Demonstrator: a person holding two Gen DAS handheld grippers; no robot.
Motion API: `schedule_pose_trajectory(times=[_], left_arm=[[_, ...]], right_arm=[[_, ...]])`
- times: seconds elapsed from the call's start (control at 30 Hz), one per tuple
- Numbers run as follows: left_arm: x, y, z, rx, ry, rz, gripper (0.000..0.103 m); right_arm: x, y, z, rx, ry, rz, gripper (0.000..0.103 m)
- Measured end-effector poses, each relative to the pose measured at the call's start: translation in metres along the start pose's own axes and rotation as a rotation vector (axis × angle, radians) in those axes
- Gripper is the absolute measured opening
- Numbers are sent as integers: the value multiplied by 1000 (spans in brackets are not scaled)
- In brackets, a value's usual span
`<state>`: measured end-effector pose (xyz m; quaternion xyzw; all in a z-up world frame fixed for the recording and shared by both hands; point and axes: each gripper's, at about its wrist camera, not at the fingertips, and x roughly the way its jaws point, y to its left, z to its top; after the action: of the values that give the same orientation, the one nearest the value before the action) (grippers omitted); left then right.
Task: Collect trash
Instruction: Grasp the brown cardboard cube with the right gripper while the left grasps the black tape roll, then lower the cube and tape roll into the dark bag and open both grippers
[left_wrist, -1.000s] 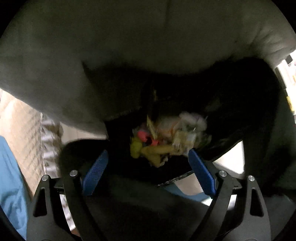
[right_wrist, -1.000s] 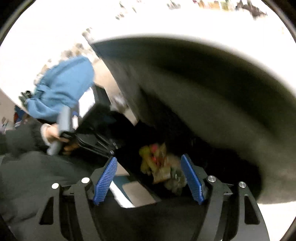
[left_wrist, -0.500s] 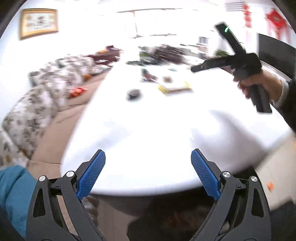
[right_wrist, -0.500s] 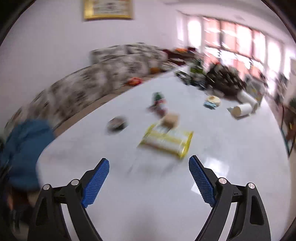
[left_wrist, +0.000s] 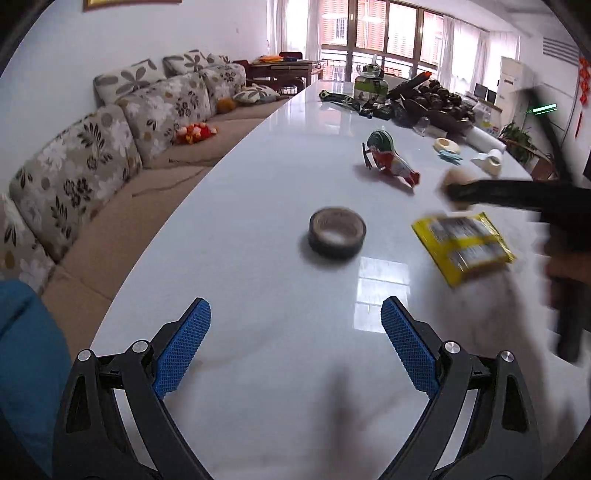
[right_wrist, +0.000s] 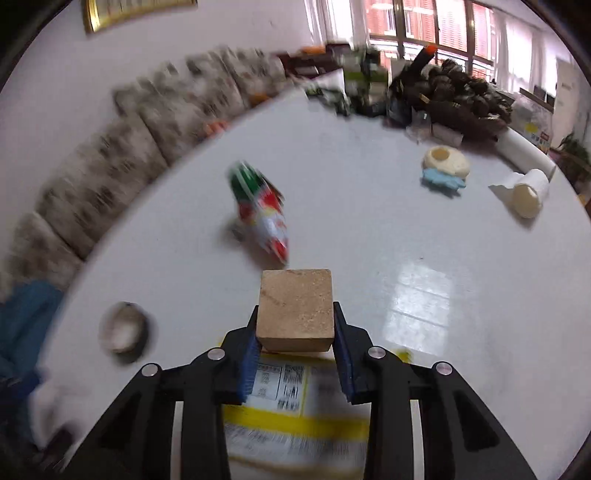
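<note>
Brown block (right_wrist: 295, 308) sits clamped in the just-closed right gripper (right_wrist: 295, 354) (blurred); left gripper (left_wrist: 295, 354) gapes empty.

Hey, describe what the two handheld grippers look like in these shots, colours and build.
Both match: the left gripper and right gripper have black plastic linkage arms with triangular cut-outs, silver round screw heads at the joints, and two fingers faced with blue, cross-hatched rubbery pads. No cables show. In the left wrist view the right gripper is a blurred black shape with a small green light. Sleeves are too blurred to describe.
</note>
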<state>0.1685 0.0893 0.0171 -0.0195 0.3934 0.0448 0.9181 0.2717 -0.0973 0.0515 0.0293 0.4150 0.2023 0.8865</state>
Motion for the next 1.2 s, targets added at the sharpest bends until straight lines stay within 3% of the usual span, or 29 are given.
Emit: schedule_pose_trajectory(times=[0.07,0.2,0.33,0.47,0.5,0.53,0.6,0.73,0.83,1.03,1.2], left_arm=[[18,-7,12,-4,13,15,91],[42,-11,27,-53,50,10,91],[61,-17,39,-75,89,13,91],[77,-19,49,-77,129,51,91],[76,-19,48,-74,127,50,87],[74,-20,48,-71,118,47,71],[66,-24,44,-43,93,33,50],[57,-23,33,-41,92,29,49],[42,-21,22,-35,77,34,49],[-32,-25,-22,33,-8,8,49],[-120,-25,-99,134,-79,-64,49]], right_arm=[[-48,-6,-6,-9,-76,71,35],[-124,-16,-35,-73,-143,78,35],[-164,-25,-80,-119,-123,30,35],[-174,-23,-116,-127,-75,25,35],[-174,-24,-123,-109,-71,36,35],[-175,-25,-129,-93,-66,50,35],[-175,-24,-137,-79,-67,60,35],[-171,-17,-142,-66,-66,81,35],[-175,-3,-149,-74,-68,92,35],[-208,35,-184,-123,-91,147,35],[-242,75,-254,-233,-56,229,35]])
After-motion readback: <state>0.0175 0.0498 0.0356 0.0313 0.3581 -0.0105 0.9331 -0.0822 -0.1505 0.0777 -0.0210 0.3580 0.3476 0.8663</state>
